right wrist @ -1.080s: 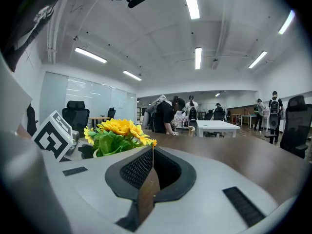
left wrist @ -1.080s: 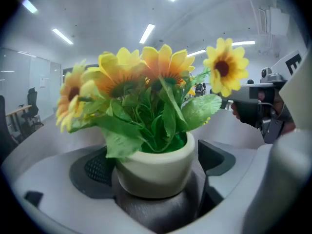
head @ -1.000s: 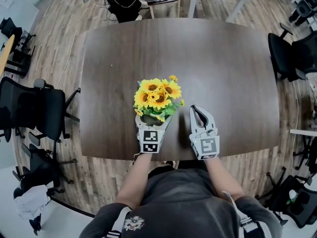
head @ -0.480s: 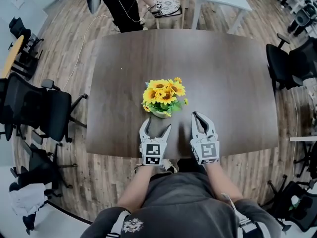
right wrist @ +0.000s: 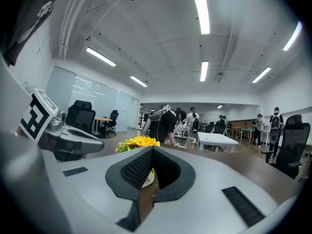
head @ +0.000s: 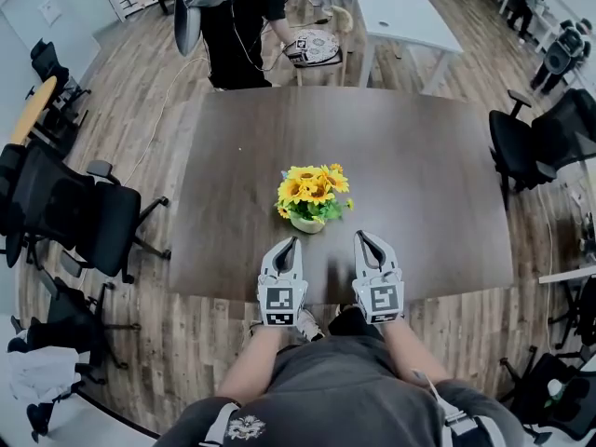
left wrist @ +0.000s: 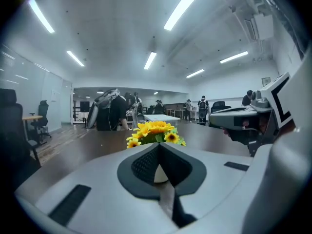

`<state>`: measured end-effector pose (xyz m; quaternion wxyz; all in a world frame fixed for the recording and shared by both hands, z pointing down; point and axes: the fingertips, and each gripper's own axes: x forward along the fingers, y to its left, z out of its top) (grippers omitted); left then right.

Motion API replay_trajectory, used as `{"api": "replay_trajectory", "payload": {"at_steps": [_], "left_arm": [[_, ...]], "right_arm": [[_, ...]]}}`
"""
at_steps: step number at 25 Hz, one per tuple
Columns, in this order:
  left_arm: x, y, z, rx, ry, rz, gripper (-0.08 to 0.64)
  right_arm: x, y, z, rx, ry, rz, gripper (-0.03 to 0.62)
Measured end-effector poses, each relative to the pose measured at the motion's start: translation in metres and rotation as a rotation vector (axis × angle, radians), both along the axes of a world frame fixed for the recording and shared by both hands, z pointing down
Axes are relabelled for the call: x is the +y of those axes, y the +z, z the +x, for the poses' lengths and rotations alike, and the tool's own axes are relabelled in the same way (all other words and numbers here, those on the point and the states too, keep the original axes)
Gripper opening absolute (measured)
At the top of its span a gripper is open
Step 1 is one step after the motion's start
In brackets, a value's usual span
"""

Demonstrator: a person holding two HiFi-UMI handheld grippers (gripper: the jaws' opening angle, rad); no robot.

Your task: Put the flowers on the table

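— Is there anything you can read from where you stand?
— No words or numbers. The left cube [head: 280,304] and the right cube [head: 384,299] in front of you carry only black-and-white square patterns, with no letters.
— What about the white pot [right wrist: 145,180]?
— You can see a small dark print on its side, but it is too tiny to read.
— And your clothes?
— There is a pale emblem [head: 245,426] on your dark top. Whether it bears any lettering cannot be made out.
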<state>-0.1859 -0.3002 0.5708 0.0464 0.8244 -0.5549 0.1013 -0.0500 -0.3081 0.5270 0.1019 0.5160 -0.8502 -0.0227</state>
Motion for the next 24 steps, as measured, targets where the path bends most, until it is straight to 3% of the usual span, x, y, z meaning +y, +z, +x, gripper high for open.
{"api": "replay_trajectory", "payload": {"at_steps": [10,24], "left_arm": [[0.002,-0.053,-0.013,0.032,-0.013,0.109,0.008],[-0.002,-0.058,-0.028,0.003,-0.031,0.119,0.008]], "right_arm": [[0.004,-0.047,-0.015,-0.026,-0.006,0.095,0.023],[0.006,-0.053,-0.025,-0.011,-0.006,0.112,0.023]]}}
